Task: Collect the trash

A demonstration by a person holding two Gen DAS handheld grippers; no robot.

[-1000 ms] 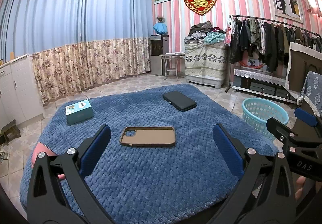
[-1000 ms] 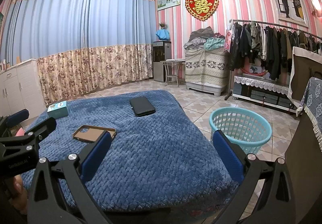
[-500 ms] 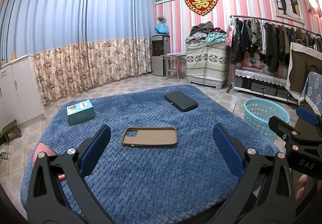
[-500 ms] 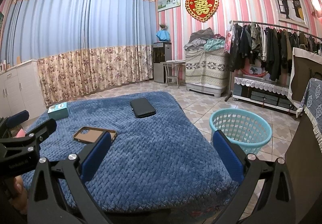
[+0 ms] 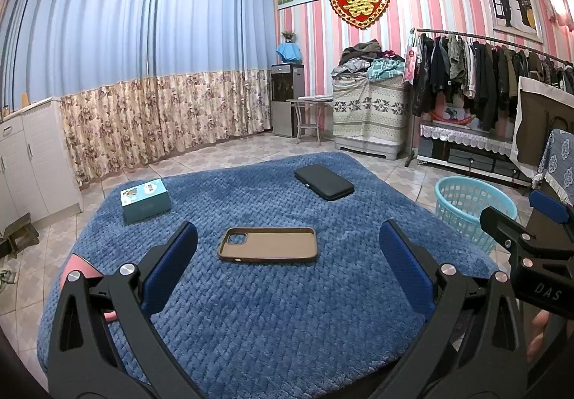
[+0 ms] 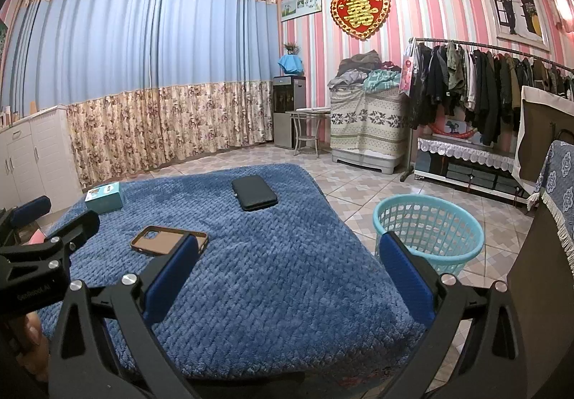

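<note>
Landmark = phone case (image 5: 267, 245), brown, lying flat, open side up on the blue blanket (image 5: 287, 309).

L→R from the case:
- Teal box (image 5: 145, 201): far-left of case, well apart, near the blanket's left edge.
- Left claw (image 5: 287, 266): jaws spread wide, nothing betw them. Case sits dead ahead, centred in the gap, just beyond the blue pads (image 5: 168, 270). Case's long axis runs left-right, i.e. across the claw's line of sight, camera cutout at the left end. Short axis points at the claw.
- Black wallet-type case (image 5: 324, 181): beyond and right of the phone case, apart from it, angled.
- Right claw (image 6: 287, 266): also wide open, empty. From it the phone case (image 6: 168, 241) is off to the left, partly behind its left pad. So left claw is the nearer and better lined up.
- Teal basket (image 6: 428, 232): on the floor tiles, right of the case, past the blanket's right edge, just beside the right claw's right finger. Nothing visible in it from what shows of the inside; bottom is hidden.

Judgement: three items on the blanket and the basket showing no contents fits a collection run with pieces left to bin. If the phone case goes next, left claw's spread would span the case's length, not its width; wrist would need turning to pinch the narrow way, or take an end. Thin + flat on soft pile → hard to get a pad under the rim.
</note>
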